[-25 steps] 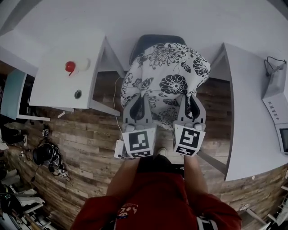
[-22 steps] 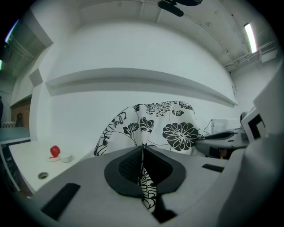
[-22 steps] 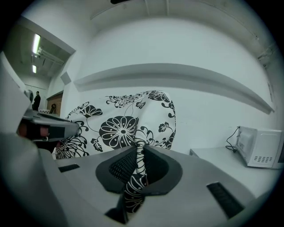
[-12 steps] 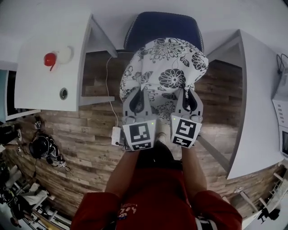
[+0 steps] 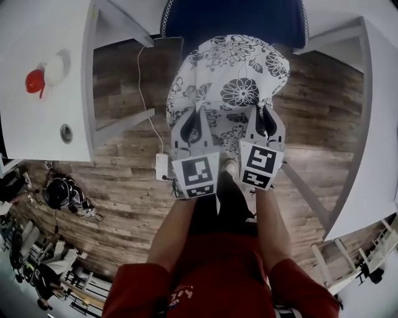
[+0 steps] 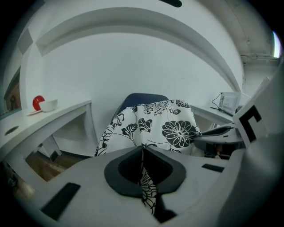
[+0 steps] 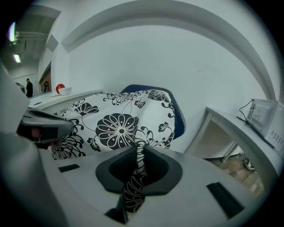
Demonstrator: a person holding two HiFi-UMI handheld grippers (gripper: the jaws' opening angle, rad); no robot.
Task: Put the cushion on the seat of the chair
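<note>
Cushion (image 5: 227, 84), black-and-white floral, near edge clamped in left tongs (image 5: 195, 115) and right tongs (image 5: 264, 113), held before dark blue chair (image 5: 233, 18).

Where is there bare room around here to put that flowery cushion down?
The dark blue chair shows bare beyond the black-and-white floral cushion, which the left hand-held gripper and right hand-held gripper pinch. The white left desk is free between its red object and round hole. Crowded: dark gear on the wooden floor, lower left.
</note>
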